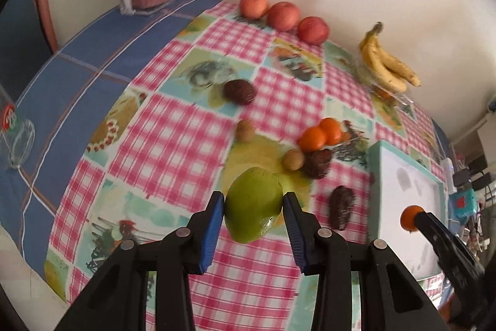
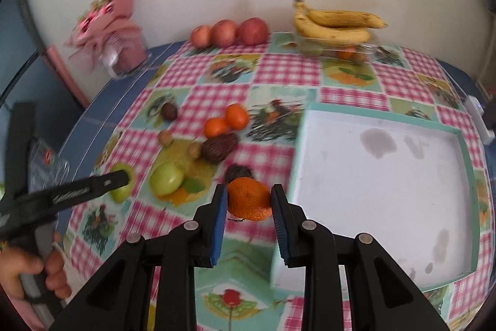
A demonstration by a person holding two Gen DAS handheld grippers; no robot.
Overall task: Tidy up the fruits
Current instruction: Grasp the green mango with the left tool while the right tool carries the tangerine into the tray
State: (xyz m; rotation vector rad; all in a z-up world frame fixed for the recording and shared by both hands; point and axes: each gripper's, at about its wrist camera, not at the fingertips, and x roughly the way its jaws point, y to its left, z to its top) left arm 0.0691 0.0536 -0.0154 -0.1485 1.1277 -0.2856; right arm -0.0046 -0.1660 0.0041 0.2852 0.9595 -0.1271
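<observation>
At lower centre of each view, the left tool (image 1: 253,203) pinched a green fruit (image 1: 252,205) while the right tool (image 2: 249,200) pinched an orange (image 2: 249,202) above the counter (image 2: 279,76).

A: Is the light even?

B: Yes, soft and fairly bright in both views, with only faint shadows under the fruit and no hard glare.

A: And sharpness?

B: Motion blur smears the far pink bouquet (image 2: 105,20) and the checked tablecloth (image 1: 173,138). Fisheye bends the table's edges; black vignette fills the corners.
</observation>
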